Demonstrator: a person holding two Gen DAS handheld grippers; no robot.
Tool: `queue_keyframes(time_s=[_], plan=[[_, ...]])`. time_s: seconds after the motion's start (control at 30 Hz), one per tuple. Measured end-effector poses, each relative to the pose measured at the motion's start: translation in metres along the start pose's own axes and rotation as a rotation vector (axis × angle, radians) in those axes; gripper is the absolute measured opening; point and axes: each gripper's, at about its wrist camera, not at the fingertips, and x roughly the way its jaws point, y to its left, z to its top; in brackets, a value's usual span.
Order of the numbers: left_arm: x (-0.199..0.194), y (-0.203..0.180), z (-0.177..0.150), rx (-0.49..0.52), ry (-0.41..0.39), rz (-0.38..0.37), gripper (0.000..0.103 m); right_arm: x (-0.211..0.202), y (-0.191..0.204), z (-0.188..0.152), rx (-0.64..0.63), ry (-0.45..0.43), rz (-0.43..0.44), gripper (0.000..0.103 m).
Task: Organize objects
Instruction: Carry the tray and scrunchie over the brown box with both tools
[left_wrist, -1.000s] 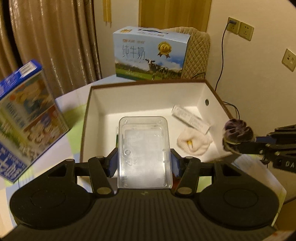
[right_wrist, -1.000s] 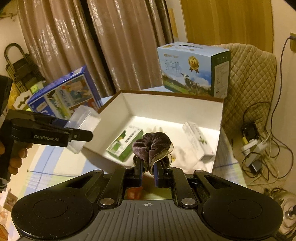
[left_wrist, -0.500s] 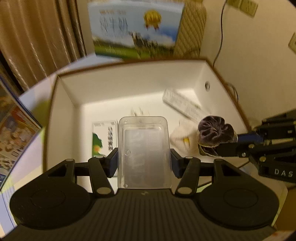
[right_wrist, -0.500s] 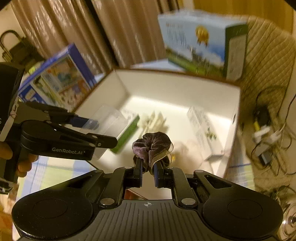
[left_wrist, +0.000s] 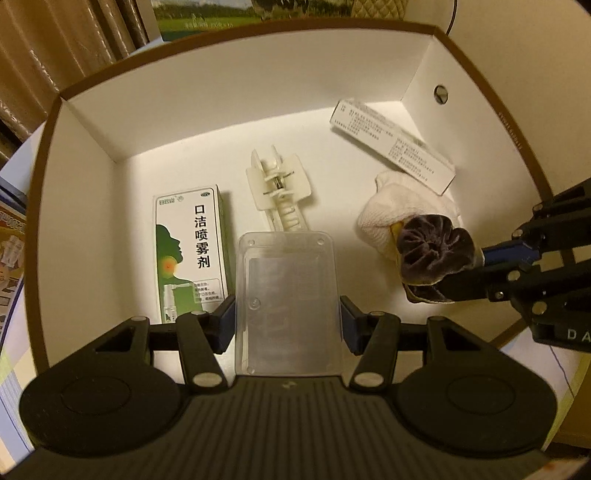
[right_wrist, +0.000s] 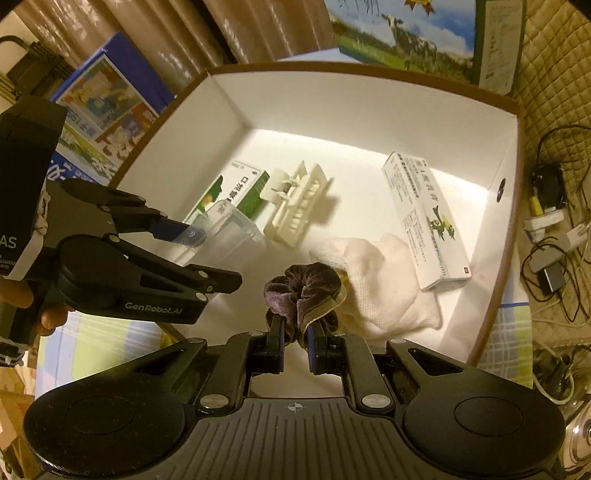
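Over the open white cardboard box with a brown rim (left_wrist: 511, 122), the left tool (left_wrist: 287, 314) pinches a clear rectangular plastic case (left_wrist: 287, 299) by its long sides, above the box floor. Beside it, the right tool (right_wrist: 295, 341) is pressed onto a dark purple velvet scrunchie (right_wrist: 303, 282), held just over a crumpled white cloth (right_wrist: 388, 291). Below lie a green-and-white spray carton (left_wrist: 188, 251), a cream plastic hair claw (left_wrist: 280, 190) and a long white medicine carton (left_wrist: 393, 142). Beyond the box stands a blue milk carton (right_wrist: 406, 33).
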Motion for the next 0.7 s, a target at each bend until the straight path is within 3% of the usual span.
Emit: queue_keyframes(time_s=[0.37, 0.5, 0.7], plan=[[0.019, -0.005, 0.001, 0.02, 0.055, 0.0, 0.053, 0.009, -0.001, 0.004, 0.003, 0.026, -0.014, 0.008], [0.015, -0.006, 0.002, 0.021, 0.035, -0.004, 0.074, 0.008, -0.001, 0.004, 0.003, 0.025, -0.014, 0.008], [0.005, -0.003, 0.0, 0.022, 0.008, 0.015, 0.076, 0.006, 0.005, 0.005, -0.017, 0.011, 0.001, 0.008]])
